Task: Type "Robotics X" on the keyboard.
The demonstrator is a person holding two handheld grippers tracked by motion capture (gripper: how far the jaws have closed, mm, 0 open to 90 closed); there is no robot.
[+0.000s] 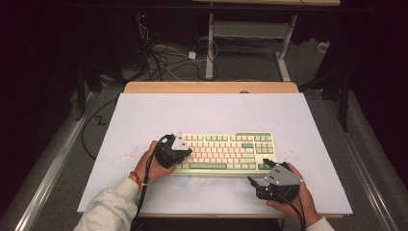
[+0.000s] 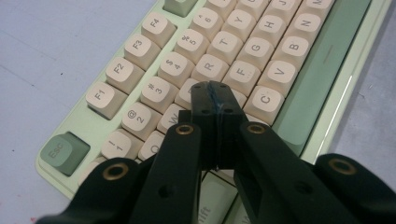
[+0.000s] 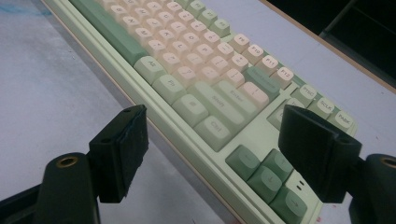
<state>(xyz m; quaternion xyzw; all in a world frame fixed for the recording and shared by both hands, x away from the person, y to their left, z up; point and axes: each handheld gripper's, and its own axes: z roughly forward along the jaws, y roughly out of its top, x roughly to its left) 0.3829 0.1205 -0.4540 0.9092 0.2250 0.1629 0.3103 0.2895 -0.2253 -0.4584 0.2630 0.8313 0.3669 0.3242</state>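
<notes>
— What is the table covered with?
— A white board (image 1: 144, 115) is laid over it. A wooden edge (image 1: 211, 87) is left showing at the far side, and red specks (image 1: 127, 155) are scattered over the board's left part.
— And beyond it?
— Tangled cables (image 1: 159, 60) and a white adapter (image 1: 192, 55) are seen on the grey floor, beside the white legs (image 1: 210, 48) of another desk.
</notes>
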